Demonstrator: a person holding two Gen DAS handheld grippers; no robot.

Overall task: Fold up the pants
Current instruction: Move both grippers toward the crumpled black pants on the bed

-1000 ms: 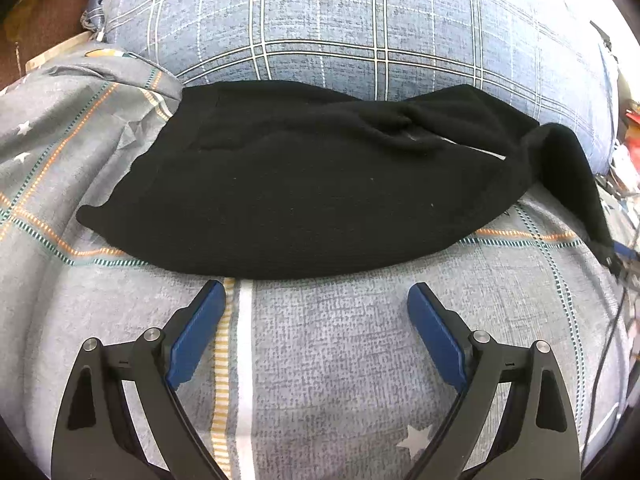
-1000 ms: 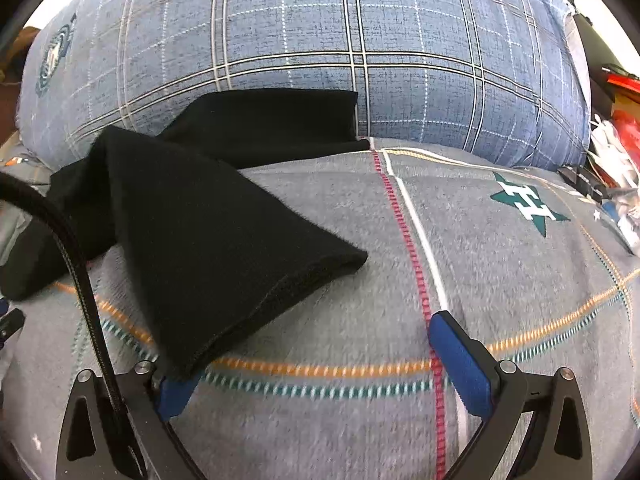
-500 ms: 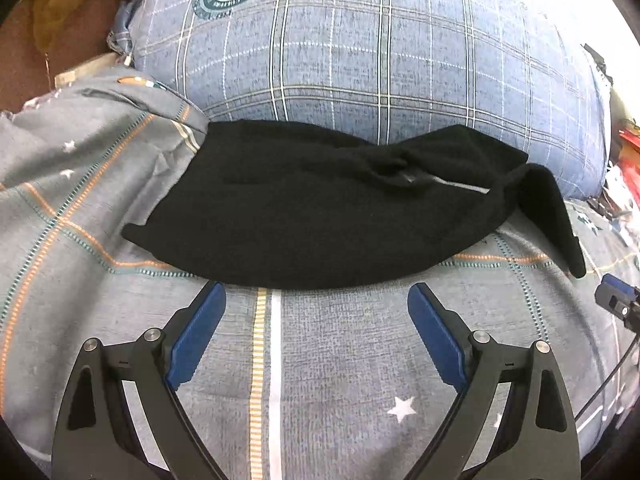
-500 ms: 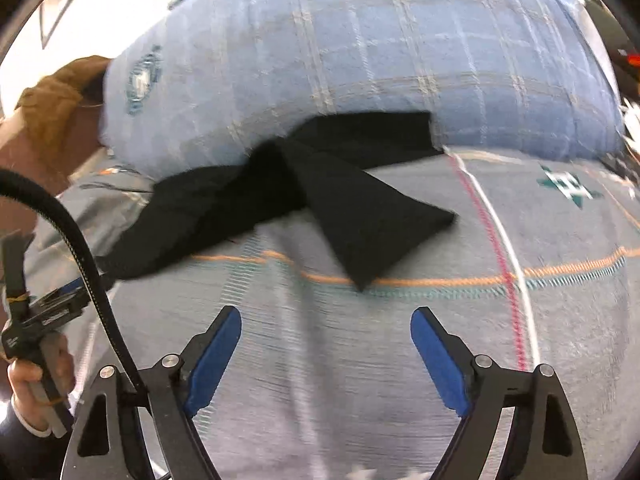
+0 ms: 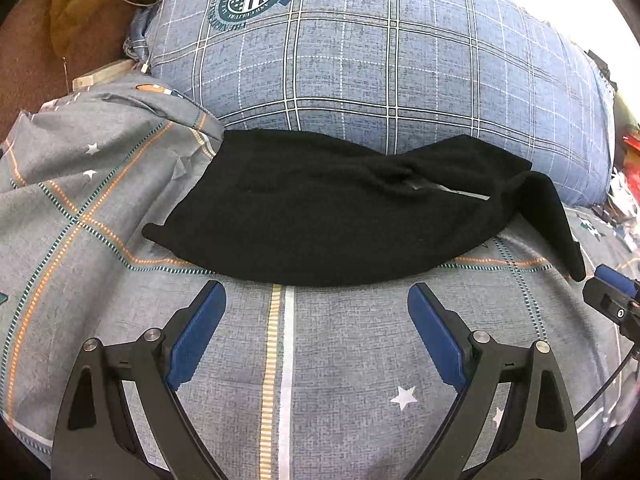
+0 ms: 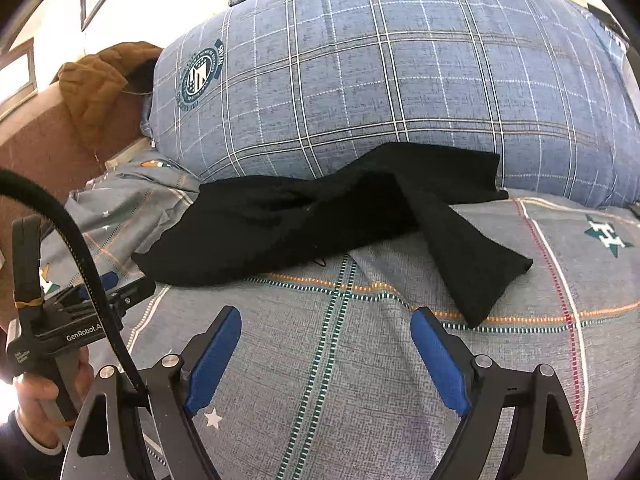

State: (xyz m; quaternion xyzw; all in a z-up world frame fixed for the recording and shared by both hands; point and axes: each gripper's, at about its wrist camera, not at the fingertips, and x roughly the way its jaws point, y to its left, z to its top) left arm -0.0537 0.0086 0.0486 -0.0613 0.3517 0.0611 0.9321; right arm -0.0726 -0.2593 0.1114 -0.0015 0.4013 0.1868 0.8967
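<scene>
Black pants (image 5: 320, 216) are laid across the bed (image 5: 340, 360), against the blue checked pillow (image 5: 400, 60).

The left hand-held gripper (image 5: 316, 320) is held wide open above the grey bedcover, just short of the pants' near edge, with nothing gripped. The right hand-held gripper (image 6: 326, 344) is also seen wide open and empty; its jaws have just been closing a little. One pant leg (image 6: 472, 256) is spread toward it, just apart from its right finger.
</scene>
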